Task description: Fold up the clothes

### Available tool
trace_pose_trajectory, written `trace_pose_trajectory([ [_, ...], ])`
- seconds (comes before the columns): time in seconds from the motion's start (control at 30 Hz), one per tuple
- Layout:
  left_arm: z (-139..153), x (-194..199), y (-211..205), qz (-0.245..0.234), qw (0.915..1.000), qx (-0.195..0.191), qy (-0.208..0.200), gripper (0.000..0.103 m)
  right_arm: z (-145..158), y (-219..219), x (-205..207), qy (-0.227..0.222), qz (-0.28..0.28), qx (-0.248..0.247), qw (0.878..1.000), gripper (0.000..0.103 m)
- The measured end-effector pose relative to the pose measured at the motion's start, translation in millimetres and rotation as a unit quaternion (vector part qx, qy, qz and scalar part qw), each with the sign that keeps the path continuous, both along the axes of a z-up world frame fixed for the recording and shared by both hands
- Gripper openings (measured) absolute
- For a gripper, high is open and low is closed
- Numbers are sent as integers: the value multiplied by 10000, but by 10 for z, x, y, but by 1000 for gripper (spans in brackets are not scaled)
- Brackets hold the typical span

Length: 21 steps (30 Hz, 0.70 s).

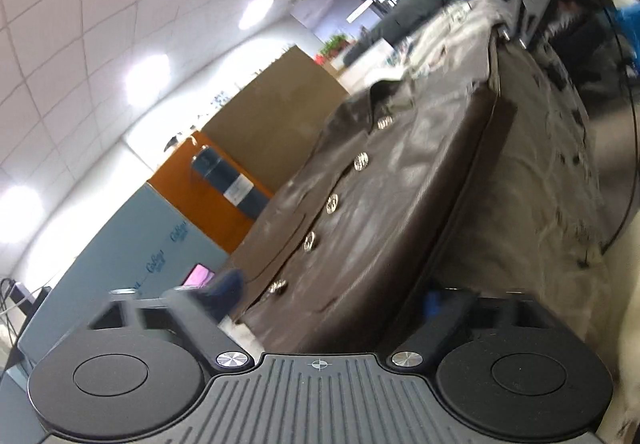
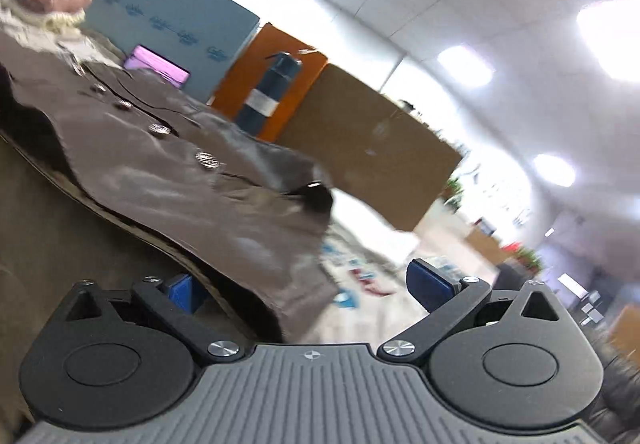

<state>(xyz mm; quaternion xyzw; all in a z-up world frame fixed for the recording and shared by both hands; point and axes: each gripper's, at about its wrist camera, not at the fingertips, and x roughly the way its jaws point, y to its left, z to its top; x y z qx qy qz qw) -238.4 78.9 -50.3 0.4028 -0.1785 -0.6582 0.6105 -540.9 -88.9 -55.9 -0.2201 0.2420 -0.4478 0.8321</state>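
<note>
A dark brown leather jacket (image 1: 384, 180) with a row of silver buttons lies flat, seen edge-on and tilted in the left wrist view. My left gripper (image 1: 332, 294) is open, its jaws wide apart around the jacket's near hem. The right gripper shows far off at the jacket's other end (image 1: 524, 0). In the right wrist view the jacket (image 2: 168, 180) lies with its collar end and shoulder corner toward me. My right gripper (image 2: 308, 284) is open, one blue pad (image 2: 182, 290) under the jacket's edge, the other (image 2: 430, 282) out in free air.
A patterned cloth (image 1: 560, 180) covers the surface under the jacket. A pink and cream pile of clothes (image 2: 52, 0) lies at the far end. Blue, orange and brown partition panels (image 1: 224, 180) stand behind, with a fire extinguisher (image 2: 268, 88) against them.
</note>
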Motion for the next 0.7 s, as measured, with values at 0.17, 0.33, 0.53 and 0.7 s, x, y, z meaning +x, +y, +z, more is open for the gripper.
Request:
trace_pose_trajectory([
  [0.17, 4, 93, -46, 112, 9997, 125, 193, 13, 29, 10, 47, 495, 154, -163, 9985, 39],
  [0.33, 30, 161, 43, 229, 9970, -69, 738, 6, 105, 50, 29, 506, 298, 310, 9978, 6],
  [0.53, 180, 312, 47, 283, 9886, -591, 1357, 7, 433, 60, -110, -420, 587, 406, 9966, 6],
  [0.7, 447, 590, -323, 275, 9728, -1262, 1924, 7, 807, -257, 31, -741, 863, 113, 9935, 6],
])
